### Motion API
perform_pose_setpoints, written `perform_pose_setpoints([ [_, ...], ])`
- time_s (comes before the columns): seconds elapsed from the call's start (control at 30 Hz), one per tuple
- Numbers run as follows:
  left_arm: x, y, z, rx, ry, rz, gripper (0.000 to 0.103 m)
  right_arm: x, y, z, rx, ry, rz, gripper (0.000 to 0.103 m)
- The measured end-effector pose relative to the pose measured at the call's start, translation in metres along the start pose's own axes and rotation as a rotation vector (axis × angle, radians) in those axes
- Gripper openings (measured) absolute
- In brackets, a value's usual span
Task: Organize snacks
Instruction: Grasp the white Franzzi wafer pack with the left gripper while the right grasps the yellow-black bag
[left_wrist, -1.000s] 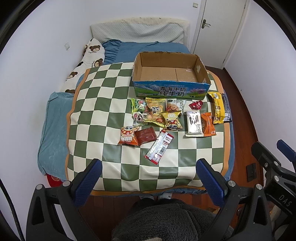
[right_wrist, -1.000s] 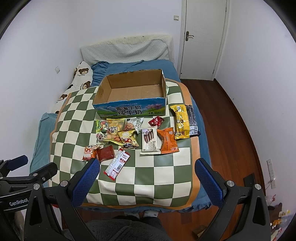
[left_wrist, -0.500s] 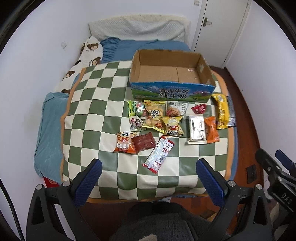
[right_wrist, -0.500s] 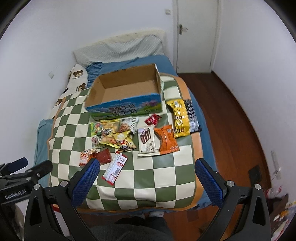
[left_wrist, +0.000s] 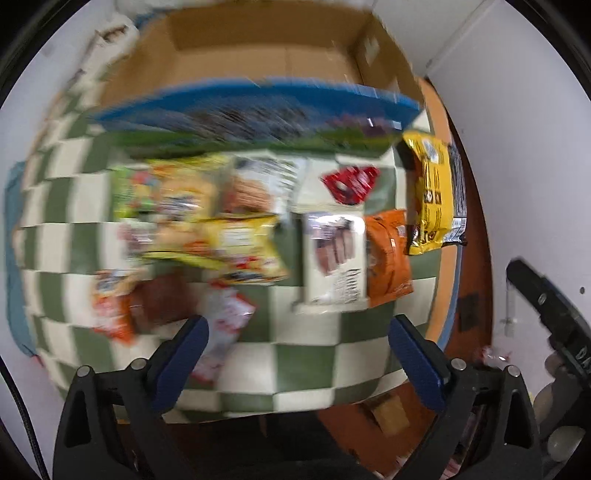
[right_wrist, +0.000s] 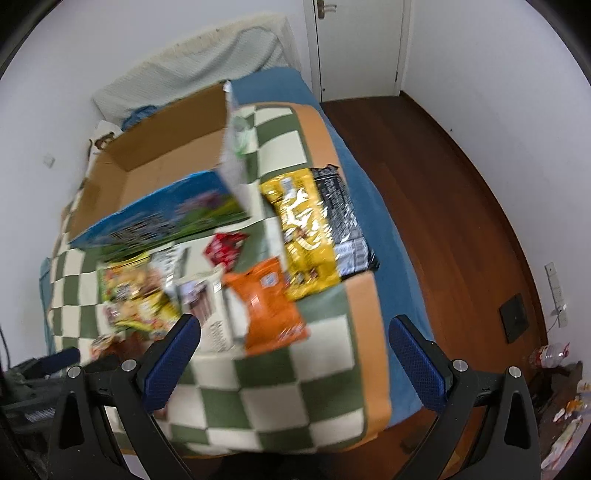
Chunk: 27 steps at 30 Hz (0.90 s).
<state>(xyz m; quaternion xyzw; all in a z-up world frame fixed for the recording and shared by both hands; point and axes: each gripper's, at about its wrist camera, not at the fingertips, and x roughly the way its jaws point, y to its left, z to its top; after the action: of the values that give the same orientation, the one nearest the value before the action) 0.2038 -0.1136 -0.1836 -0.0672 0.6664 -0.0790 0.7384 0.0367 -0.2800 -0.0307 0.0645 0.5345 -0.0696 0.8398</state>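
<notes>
Several snack packets lie on a green-and-white checked cloth (left_wrist: 306, 354) in front of an open, empty cardboard box (left_wrist: 255, 55) with a blue printed front. Among them are a white packet (left_wrist: 334, 258), an orange packet (left_wrist: 388, 254), a yellow packet (left_wrist: 430, 192), a small red packet (left_wrist: 351, 182) and a red-and-white stick pack (left_wrist: 225, 321). My left gripper (left_wrist: 297, 360) is open and empty, low over the cloth's near edge. My right gripper (right_wrist: 295, 363) is open and empty, just in front of the orange packet (right_wrist: 266, 306) and yellow packet (right_wrist: 306, 236). Both views are motion-blurred.
The cloth covers a bed with a blue sheet (right_wrist: 369, 206) and a pillow (right_wrist: 207, 66) at the far end. Dark wood floor (right_wrist: 443, 192) runs along the right, with a white door (right_wrist: 358, 44) beyond. The box (right_wrist: 155, 177) stands at the back of the cloth.
Both grippers have moved quickly forward and down towards the snacks, which now fill the views. The jaws have stayed open and nothing has been taken hold of.
</notes>
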Motion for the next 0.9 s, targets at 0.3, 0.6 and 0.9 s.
perform_pose_setpoints([
  [0.3, 0.104, -0.016, 0.037, -0.101, 0.164, -0.031, 0.097, 0.118, -0.024, 0.077, -0.067, 0.139, 0.049, 0.103],
  [0.6, 0.134, -0.025, 0.036, -0.109, 0.168, 0.012, 0.079, 0.19, -0.031, 0.097, -0.085, 0.248, 0.106, 0.103],
  [0.9, 0.113, -0.039, 0.033, -0.066, 0.104, 0.073, 0.056, 0.228, -0.023, 0.097, -0.137, 0.314, 0.018, 0.089],
])
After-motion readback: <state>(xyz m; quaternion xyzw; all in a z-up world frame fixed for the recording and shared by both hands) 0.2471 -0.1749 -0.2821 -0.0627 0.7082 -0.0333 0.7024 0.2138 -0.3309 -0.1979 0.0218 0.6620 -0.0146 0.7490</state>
